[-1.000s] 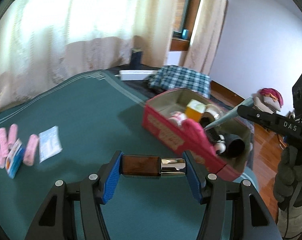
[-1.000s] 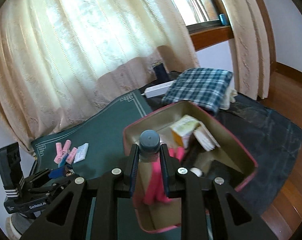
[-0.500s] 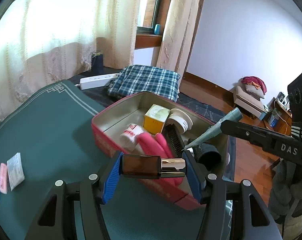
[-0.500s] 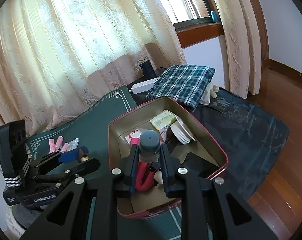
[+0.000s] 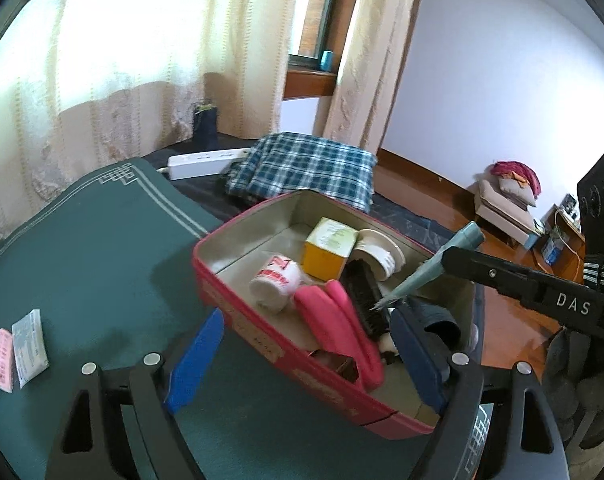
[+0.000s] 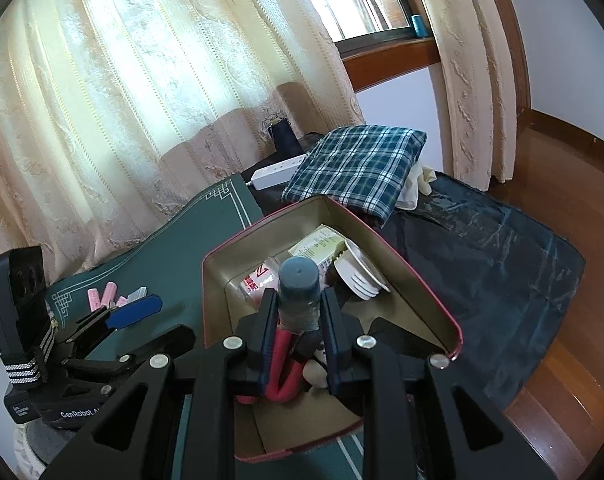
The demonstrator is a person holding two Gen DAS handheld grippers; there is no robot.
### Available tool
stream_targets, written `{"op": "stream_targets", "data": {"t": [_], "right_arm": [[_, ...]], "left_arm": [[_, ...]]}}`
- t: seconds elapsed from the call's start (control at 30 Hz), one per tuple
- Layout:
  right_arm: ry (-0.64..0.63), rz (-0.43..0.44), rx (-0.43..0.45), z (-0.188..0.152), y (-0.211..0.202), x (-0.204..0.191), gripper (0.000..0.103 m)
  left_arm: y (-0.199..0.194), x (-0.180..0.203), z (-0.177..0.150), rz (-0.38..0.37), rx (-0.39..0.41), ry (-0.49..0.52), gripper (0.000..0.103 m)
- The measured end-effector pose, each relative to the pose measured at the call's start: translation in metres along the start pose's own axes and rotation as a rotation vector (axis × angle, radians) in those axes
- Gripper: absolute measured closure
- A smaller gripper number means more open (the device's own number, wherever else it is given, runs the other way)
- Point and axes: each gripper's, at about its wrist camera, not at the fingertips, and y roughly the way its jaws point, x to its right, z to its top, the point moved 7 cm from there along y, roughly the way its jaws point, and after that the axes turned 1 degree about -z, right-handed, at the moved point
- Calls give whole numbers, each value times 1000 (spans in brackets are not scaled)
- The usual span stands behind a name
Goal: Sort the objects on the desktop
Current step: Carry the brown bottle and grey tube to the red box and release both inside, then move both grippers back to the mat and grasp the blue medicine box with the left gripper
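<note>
The left gripper [image 5: 302, 356] hangs over the near wall of the red tin box [image 5: 238, 312] with its blue pads [image 5: 194, 364] spread wide and nothing between them. The right gripper [image 6: 298, 316] is clamped on a grey-green tube [image 6: 298, 292], its round cap facing the camera; in the left wrist view the tube [image 5: 430, 268] slants down toward 7 o'clock, its crimped tip just above the black brush [image 5: 362, 300] inside the box.

The step in hand appears to be dropping the tube into the box. To do it well, the right gripper would lower the tip a little further, steer it toward the bare floor at about 10 o'clock of the box interior, and only then let go, so the tube lies flat rather than propped on the clutter. The box already holds a white cup [image 5: 274, 284], a yellow carton [image 5: 328, 248], a white lid [image 5: 378, 252], the brush and a pink handled item [image 5: 338, 332], so free floor is scarce.

The box walls are upright and thin; the tube should clear the rim at 3 o'clock without catching. The left gripper sits close to the near wall and would do best to back off toward 8 o'clock, where the green mat [image 5: 94, 248] lies open, toward the small sachets [image 5: 18, 348] not yet sorted. Past the mat's far edge lie a plaid cloth [image 5: 302, 168] and a power strip [image 5: 206, 162], well apart from the work.
</note>
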Motion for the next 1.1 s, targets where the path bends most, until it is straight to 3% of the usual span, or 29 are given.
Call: {"op": "stream_targets", "data": {"t": [0.6, 0.83, 1.1], "right_arm": [[7, -9, 16, 14, 19, -18, 77], [11, -33, 30, 17, 18, -19, 59], [2, -31, 35, 16, 14, -27, 57]], "left_arm": [[-26, -47, -25, 57, 5, -99, 16], [-33, -59, -32, 68, 5, -125, 16], [-40, -69, -36, 76, 10, -142, 16]]}}
